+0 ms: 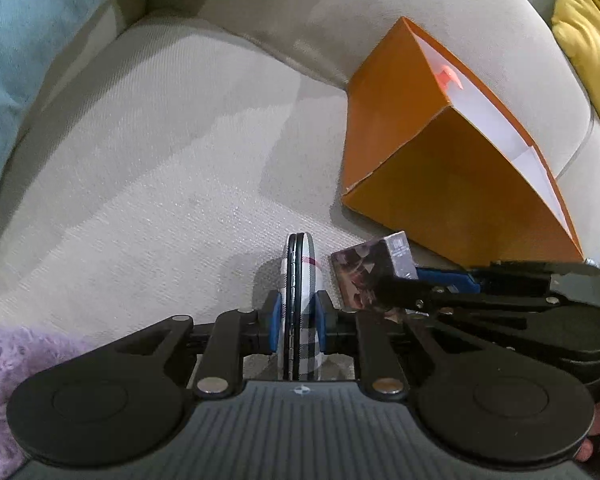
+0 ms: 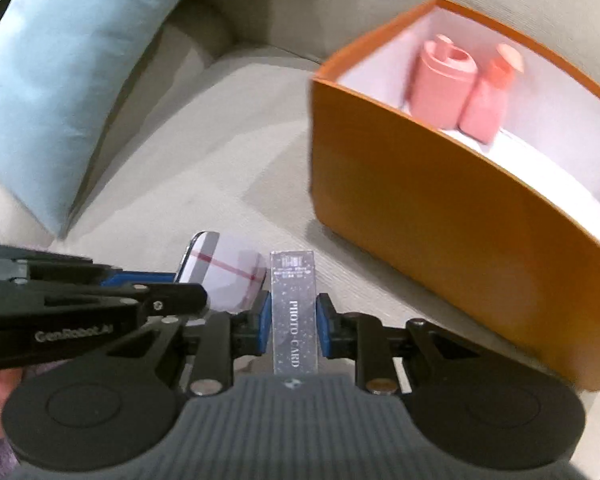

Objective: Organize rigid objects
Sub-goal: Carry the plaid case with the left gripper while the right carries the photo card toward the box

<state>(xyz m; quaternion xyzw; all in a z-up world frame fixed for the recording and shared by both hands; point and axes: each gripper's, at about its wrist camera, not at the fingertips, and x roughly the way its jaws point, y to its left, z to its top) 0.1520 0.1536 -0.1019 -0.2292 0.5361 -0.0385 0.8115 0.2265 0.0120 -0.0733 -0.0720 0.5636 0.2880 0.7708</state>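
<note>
Right wrist view is dominated by the beige sofa, on whose seat an open orange box is stood; every place below is given relative to that box. A light blue cushion is propped well to the box's left, against the sofa's arm. Inside the box, against its far white wall, two pink containers are already seen upright and side by side, so part of the sorting is judged done. Two rigid things are not yet inside and are held just in front of the box's near left corner.

A photo card box, lettered along its edge, is clamped edge-on in the right gripper, whose blue pads are pressed on its two broad faces with the jaws nearly together. Whether it is lifted clear of the seat cannot be told. Just left of it, farther from the box, a flat plaid case is pinched on edge by the left gripper, whose jaws are closed almost fully on its thin body. Both are judged still to be carried over the box's rim and set down beside the pink containers.
</note>
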